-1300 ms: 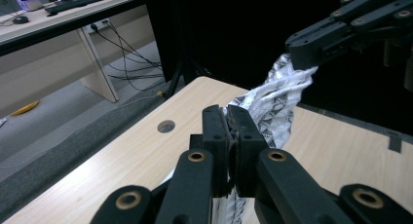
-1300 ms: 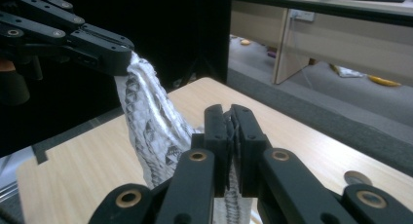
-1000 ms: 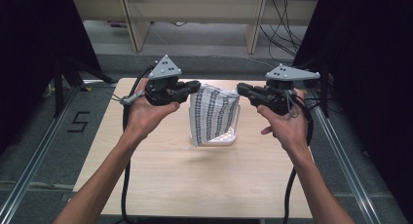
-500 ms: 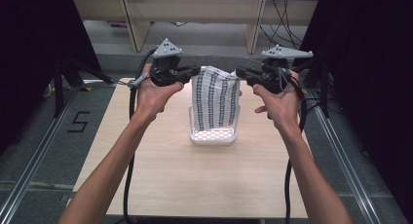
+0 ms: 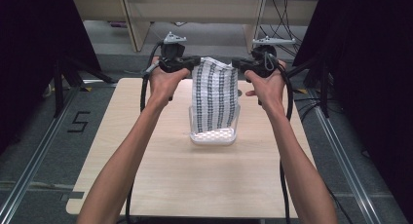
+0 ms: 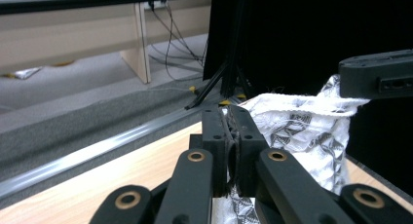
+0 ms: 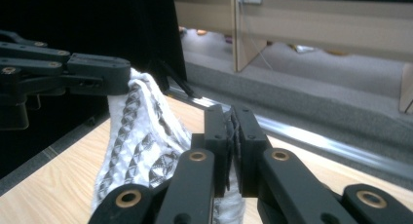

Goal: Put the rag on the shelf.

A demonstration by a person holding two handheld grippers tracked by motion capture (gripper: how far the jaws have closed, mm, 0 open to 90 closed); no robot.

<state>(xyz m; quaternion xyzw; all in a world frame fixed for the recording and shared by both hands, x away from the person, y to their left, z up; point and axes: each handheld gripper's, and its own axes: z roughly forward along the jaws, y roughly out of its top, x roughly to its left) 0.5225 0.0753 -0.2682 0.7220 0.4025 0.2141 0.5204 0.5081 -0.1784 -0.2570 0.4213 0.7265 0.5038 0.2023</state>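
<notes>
A white cloth with dark patterned stripes [image 5: 214, 95] hangs stretched between both grippers above the far half of the table. Its lower end rests in a small clear container [image 5: 213, 135]. My left gripper [image 5: 194, 63] is shut on the cloth's upper left corner, and my right gripper [image 5: 237, 64] is shut on its upper right corner. In the left gripper view the jaws [image 6: 231, 151] pinch the cloth [image 6: 302, 131], with the other gripper [image 6: 375, 78] holding its far corner. The right gripper view shows the same pinch [image 7: 232, 151] on the cloth [image 7: 141, 136].
The light wooden table [image 5: 160, 185] carries the container near its middle. Metal rails [image 5: 29, 170] run along both sides. Beyond the far edge stand wooden furniture legs [image 5: 134, 22], cables and a dark tripod [image 5: 73, 75].
Both grippers have risen and moved away from me with the cloth, pulling it up taller out of the container. The cloth now hangs straighter.
</notes>
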